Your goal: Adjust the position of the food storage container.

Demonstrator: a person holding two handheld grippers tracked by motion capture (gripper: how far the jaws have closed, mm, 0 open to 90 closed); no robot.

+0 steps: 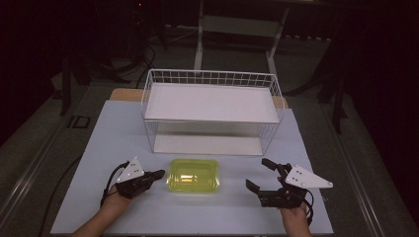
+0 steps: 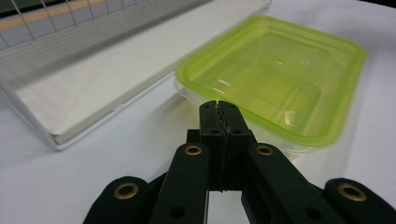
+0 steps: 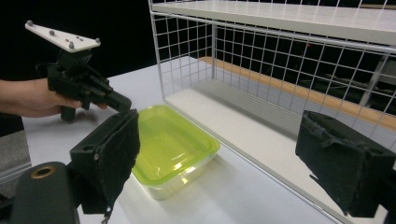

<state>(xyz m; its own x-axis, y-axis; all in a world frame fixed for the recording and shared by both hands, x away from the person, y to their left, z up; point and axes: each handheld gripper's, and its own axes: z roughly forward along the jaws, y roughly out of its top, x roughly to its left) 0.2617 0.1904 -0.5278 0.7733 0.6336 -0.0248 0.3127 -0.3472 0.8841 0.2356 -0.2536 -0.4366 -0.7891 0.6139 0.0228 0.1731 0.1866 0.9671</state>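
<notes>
A clear plastic container with a yellow-green lid (image 1: 193, 176) (image 2: 280, 74) (image 3: 170, 144) sits on the white table in front of a white wire shelf rack (image 1: 211, 109). My left gripper (image 1: 159, 174) (image 2: 219, 106) rests just left of the container, jaws pressed together and empty, tips close to its rim. It also appears in the right gripper view as the left gripper (image 3: 120, 103), held by a hand. My right gripper (image 1: 261, 174) (image 3: 224, 149) stands wide open to the right of the container, nothing between its fingers.
The rack has a white upper shelf board (image 1: 210, 102) and a white bottom board (image 1: 207, 144) (image 2: 93, 88) (image 3: 243, 126), with an open front facing me. The white table top (image 1: 197, 212) ends near my forearms. Dark floor and stands lie beyond.
</notes>
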